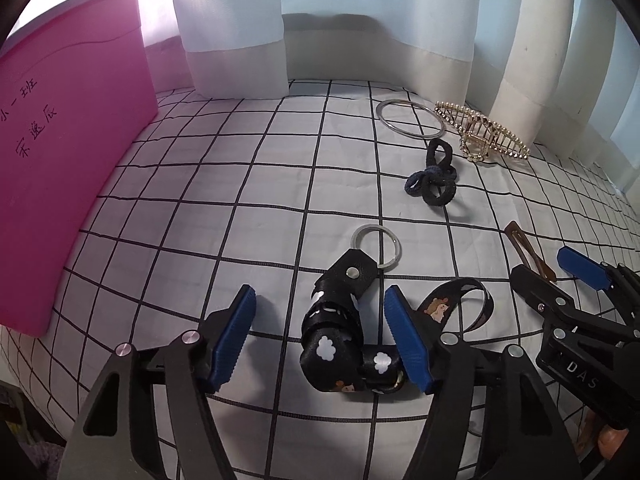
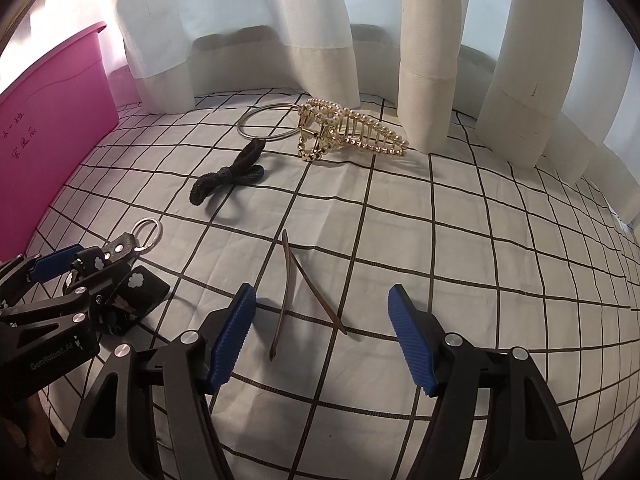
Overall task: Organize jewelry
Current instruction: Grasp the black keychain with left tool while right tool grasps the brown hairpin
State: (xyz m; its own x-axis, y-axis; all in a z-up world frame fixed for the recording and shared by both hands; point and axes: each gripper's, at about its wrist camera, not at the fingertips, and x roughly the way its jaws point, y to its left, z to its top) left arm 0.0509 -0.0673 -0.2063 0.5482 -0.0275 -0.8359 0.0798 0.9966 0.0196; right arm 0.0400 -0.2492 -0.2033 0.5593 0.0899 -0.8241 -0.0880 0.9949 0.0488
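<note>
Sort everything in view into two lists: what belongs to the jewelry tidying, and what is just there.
Belongs to the job:
- strap keychain, between the left gripper pads
- brown hair clip, between the right gripper pads
- gold claw clip
- metal bangle
- black hair ties
- pink bin

Just there:
- curtain
- checked sheet

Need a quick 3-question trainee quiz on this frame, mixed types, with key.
1. True or false: the left gripper is clamped on the strap keychain.
2. What lies between the right gripper's pads? A) hair clip B) bangle C) hair ties
3. Fill in: the pearl claw clip lies near the ___ at the back.

Key: 1 false, pads stand clear of it; 2 A; 3 curtain.
</note>
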